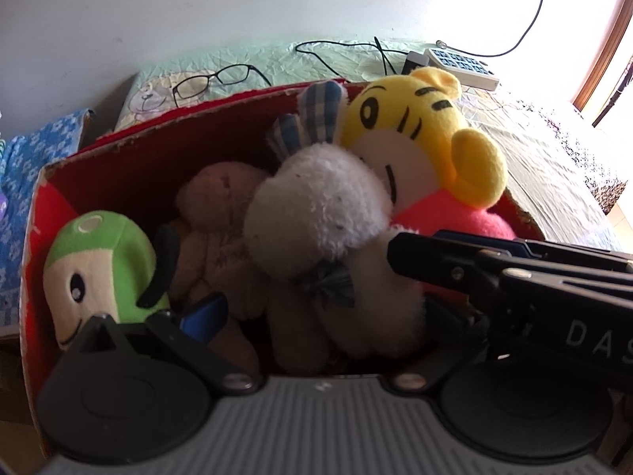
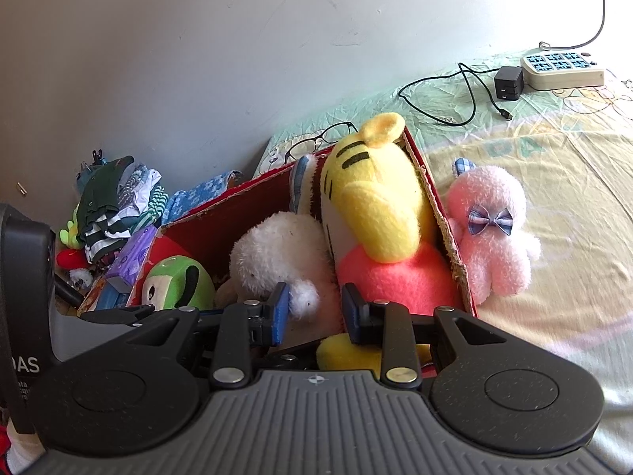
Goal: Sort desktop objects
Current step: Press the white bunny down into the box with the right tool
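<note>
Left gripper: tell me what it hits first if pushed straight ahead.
Most likely the fluffy white plush rabbit in the red cardboard box, dead ahead of the left gripper's open jaws; depth is uncertain.

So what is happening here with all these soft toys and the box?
A person with a gripper in each hand is sorting soft toys at a red box. The left gripper hangs wide open over the white rabbit in the box. The right gripper is nearly closed beside it, grip unclear. A pink rabbit lies outside on the bed.
</note>
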The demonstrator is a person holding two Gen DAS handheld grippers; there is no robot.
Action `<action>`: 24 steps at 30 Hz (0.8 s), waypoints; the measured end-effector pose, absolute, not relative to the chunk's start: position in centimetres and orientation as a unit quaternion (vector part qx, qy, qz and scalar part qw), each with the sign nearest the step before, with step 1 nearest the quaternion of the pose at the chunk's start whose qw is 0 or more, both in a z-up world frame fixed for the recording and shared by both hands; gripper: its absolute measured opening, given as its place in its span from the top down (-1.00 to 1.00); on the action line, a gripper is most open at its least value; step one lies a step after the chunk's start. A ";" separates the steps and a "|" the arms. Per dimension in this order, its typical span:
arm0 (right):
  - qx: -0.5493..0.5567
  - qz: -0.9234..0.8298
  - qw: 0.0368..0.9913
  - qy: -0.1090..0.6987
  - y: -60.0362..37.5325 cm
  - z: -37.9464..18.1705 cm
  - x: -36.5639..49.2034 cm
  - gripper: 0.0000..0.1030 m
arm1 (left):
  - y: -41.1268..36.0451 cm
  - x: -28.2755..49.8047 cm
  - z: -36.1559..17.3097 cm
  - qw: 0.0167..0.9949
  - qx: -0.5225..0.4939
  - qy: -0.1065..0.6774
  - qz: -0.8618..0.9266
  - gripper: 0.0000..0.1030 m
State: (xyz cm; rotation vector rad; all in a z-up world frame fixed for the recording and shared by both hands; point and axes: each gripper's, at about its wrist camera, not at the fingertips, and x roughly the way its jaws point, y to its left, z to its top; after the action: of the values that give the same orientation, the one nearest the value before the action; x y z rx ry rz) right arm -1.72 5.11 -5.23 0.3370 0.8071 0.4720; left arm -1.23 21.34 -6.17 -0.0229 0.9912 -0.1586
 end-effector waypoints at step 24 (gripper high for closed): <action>0.160 0.243 0.881 0.373 5.1 -5.5 -1.8 0.39 | 21.5 -1.7 -6.4 0.886 -0.017 0.457 -0.081 -0.99</action>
State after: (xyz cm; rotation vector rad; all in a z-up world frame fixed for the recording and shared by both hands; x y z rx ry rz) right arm -1.84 5.10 -5.51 0.3340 0.7780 0.5065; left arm -1.68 21.46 -6.37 -0.0345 0.9495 -0.1679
